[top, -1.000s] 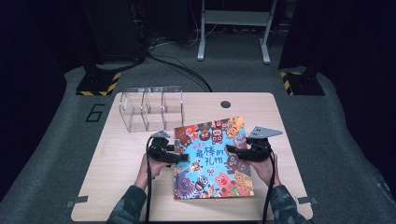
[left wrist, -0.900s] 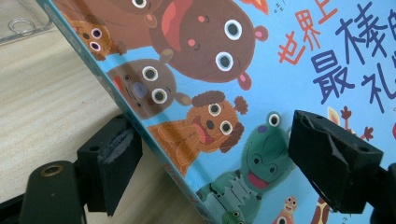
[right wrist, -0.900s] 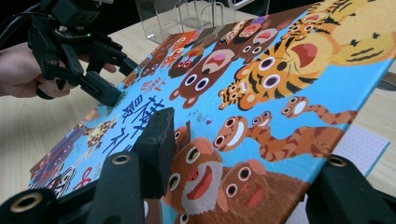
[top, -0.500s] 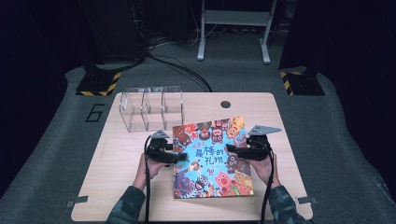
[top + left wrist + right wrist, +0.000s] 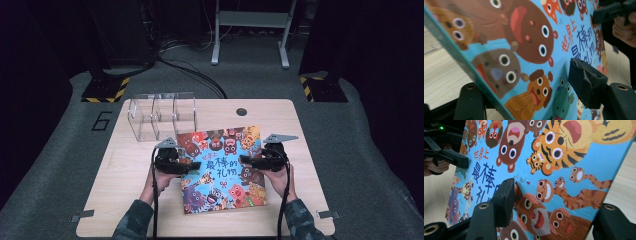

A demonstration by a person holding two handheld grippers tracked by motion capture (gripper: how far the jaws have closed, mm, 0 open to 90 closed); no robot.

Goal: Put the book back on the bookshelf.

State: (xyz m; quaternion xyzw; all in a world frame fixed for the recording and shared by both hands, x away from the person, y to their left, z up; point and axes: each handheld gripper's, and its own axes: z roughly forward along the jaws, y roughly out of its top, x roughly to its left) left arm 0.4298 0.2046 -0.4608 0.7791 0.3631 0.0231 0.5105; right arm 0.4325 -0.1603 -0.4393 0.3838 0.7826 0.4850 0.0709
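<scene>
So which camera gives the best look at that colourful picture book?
The high view: the whole picture book shows, lying on the table. The left gripper view and right gripper view show only close, slanted patches of its animal cover.

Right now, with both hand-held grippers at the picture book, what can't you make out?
- Left hand-held gripper, left gripper view: the picture book hides the lower pad, so contact is unclear.
- Right hand-held gripper, right gripper view: the book's edge hides the far jaw's pad.
- High view: the clear acrylic organizer is too small to judge its contents.
</scene>
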